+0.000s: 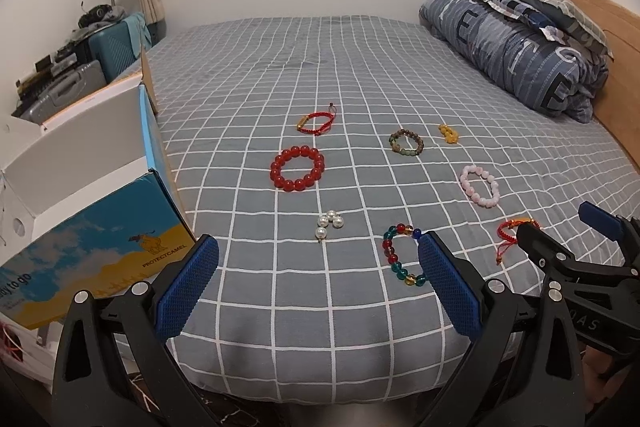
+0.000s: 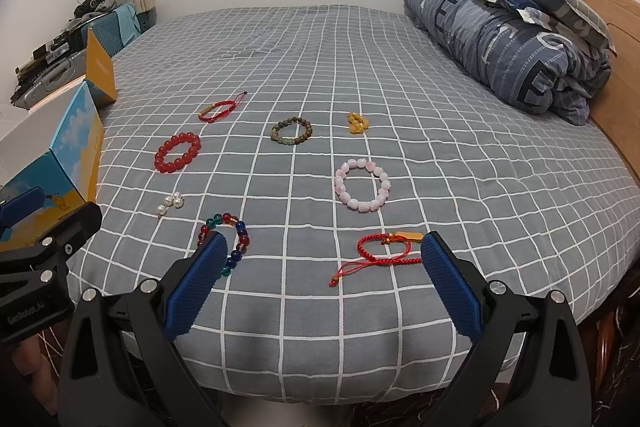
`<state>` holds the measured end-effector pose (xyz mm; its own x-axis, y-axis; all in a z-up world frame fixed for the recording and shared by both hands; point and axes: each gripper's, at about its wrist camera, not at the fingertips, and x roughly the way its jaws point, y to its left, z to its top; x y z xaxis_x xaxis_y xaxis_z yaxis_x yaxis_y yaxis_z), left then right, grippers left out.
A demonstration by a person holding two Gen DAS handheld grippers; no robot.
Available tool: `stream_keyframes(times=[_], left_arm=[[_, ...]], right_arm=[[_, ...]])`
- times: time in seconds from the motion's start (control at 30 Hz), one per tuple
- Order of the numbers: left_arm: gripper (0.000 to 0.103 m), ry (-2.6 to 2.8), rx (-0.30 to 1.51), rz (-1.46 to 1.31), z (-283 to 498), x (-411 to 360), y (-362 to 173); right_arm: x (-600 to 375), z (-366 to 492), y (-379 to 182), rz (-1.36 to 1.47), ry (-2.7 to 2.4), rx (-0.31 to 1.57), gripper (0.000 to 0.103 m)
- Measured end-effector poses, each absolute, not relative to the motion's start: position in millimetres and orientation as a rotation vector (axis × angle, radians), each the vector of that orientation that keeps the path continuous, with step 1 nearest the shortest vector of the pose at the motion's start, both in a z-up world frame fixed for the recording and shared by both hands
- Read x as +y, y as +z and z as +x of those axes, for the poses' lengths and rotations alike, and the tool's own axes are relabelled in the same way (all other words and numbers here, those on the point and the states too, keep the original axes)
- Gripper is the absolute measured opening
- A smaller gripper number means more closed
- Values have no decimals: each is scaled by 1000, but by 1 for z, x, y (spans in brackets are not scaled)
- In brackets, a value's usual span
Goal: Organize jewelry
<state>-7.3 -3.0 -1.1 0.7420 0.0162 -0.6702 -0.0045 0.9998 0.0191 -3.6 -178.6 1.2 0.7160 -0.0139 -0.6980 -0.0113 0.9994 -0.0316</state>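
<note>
Grey checked bedding is serving as the sorting surface in the left wrist view, with the jewelry lying spread apart so each piece can be taken singly. The left gripper is hovering with its jaws spread wide and empty above the near edge of the bed. The pearl cluster is sitting just ahead between them, and the multicoloured bead bracelet is lying against the inner side of its right finger. The open shoe box is standing at the bed's left edge, probably waiting as the container. The red bead bracelet is lying further in.

In the right wrist view, the right gripper is likewise gaping wide with nothing in it, framing the red cord bracelet, which looks like its likely first pick. The pink bead bracelet is resting just beyond, with the brown bead bracelet and the amber piece further back.
</note>
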Motion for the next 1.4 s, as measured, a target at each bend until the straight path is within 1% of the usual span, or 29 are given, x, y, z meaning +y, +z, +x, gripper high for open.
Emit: stream_keyframes(times=[0.97, 1.4], left_arm=[[98, 8, 734, 13, -8, -3, -1], [98, 24, 714, -3, -5, 2, 19]], right_arm=[[-177, -4, 3, -39, -4, 766, 94], [-179, -8, 32, -51, -41, 711, 94]])
